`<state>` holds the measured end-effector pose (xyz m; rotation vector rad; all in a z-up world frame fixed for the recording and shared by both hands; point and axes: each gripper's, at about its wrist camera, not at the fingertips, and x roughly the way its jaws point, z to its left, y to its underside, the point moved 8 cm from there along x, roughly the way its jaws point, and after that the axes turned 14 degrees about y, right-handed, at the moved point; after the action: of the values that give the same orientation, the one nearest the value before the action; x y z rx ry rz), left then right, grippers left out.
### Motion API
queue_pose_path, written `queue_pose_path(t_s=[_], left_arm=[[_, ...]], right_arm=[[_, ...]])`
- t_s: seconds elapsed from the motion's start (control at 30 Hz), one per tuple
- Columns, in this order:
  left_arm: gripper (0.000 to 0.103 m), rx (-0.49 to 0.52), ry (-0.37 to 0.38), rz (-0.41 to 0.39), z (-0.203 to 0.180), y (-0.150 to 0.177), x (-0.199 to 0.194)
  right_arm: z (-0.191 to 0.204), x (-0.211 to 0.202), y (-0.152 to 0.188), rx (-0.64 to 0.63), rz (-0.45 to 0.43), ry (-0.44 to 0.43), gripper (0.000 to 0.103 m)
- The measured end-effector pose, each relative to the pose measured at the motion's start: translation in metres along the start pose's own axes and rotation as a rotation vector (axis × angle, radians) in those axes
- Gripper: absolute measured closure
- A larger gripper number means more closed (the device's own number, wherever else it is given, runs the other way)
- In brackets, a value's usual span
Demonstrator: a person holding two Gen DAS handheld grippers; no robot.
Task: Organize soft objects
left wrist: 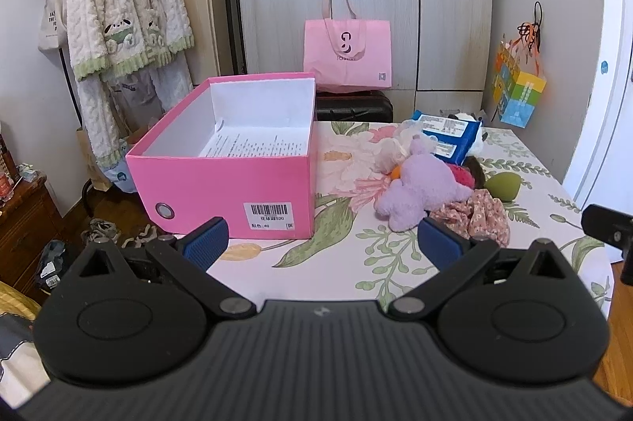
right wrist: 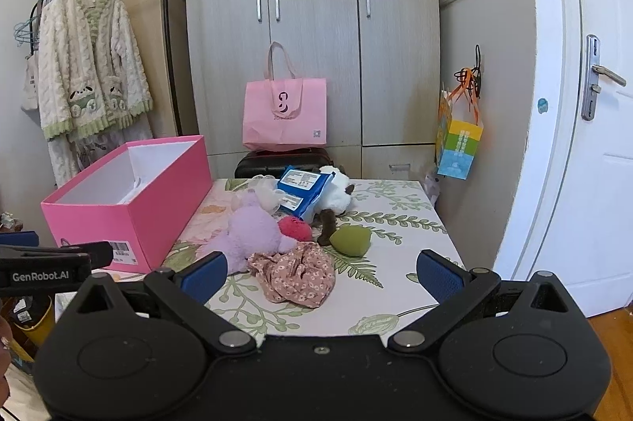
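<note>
An open pink box (left wrist: pixel 221 183) (right wrist: pixel 130 207) stands on the left of the floral table, holding only a printed sheet. To its right lies a heap of soft things: a purple plush (left wrist: pixel 423 183) (right wrist: pixel 249 231), a floral fabric scrunchie (left wrist: pixel 474 215) (right wrist: pixel 294 276), a green egg-shaped sponge (left wrist: pixel 506 185) (right wrist: pixel 352 241), a red fuzzy item (right wrist: pixel 294 227), a white plush (right wrist: pixel 336 195) and a blue wipes pack (left wrist: pixel 449 138) (right wrist: pixel 302 191). My left gripper (left wrist: pixel 322 243) hovers open near the box's front. Open too, my right gripper (right wrist: pixel 322 274) hangs just before the scrunchie. Neither holds anything.
A pink tote bag (left wrist: pixel 348 53) sits on a black case in front of the wardrobe (right wrist: pixel 312 25). A fleece robe (left wrist: pixel 118 5) hangs on a rack at left. A colourful paper bag (right wrist: pixel 459 140) hangs at right beside a white door (right wrist: pixel 585 104).
</note>
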<state>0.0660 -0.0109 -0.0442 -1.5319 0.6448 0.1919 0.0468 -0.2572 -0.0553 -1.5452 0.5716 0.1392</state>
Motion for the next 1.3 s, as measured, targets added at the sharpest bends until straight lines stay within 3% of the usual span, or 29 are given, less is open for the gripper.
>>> queue_pose_path(t_s=[0.67,1.3], left_arm=[[0.000,0.019,0.025,0.036,-0.008,0.012,0.006],[0.000,0.050,0.041,0.014,-0.015,0.011,0.000]], right_arm=[[-0.003,0.006,0.005,0.005,0.017,-0.002,0.000],[-0.004,0.007,0.009,0.009,0.023,-0.005,0.000]])
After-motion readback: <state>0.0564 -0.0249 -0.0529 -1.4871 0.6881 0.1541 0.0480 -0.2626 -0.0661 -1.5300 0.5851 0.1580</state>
